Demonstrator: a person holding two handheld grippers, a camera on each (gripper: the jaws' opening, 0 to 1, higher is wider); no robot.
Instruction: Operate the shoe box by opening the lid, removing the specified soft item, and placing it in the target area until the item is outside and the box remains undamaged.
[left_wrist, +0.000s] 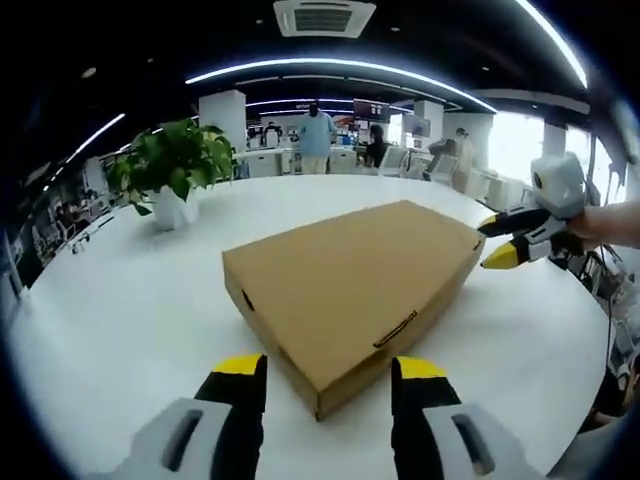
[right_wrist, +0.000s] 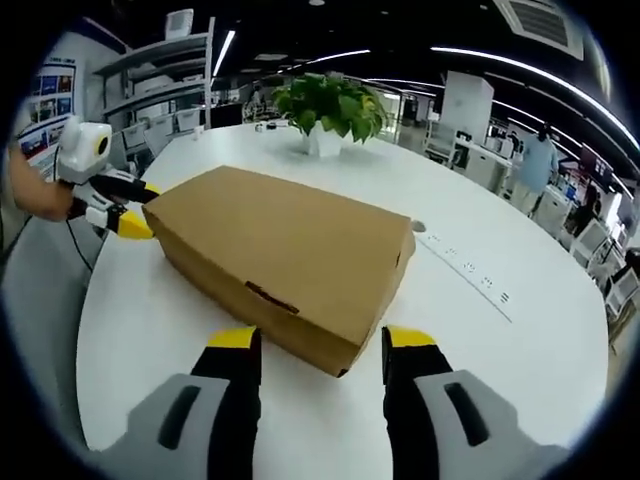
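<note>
I see the shoe box, plain brown cardboard, lying flat on the white table with its lid shut. One corner sits between my left gripper's jaws; the opposite corner sits between my right gripper's jaws. Slot tabs show along its side edges.

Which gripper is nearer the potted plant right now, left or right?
The right gripper. In the left gripper view it sits at the shoe box's far end, on the side toward the potted plant; the left gripper holds the opposite end.
</note>
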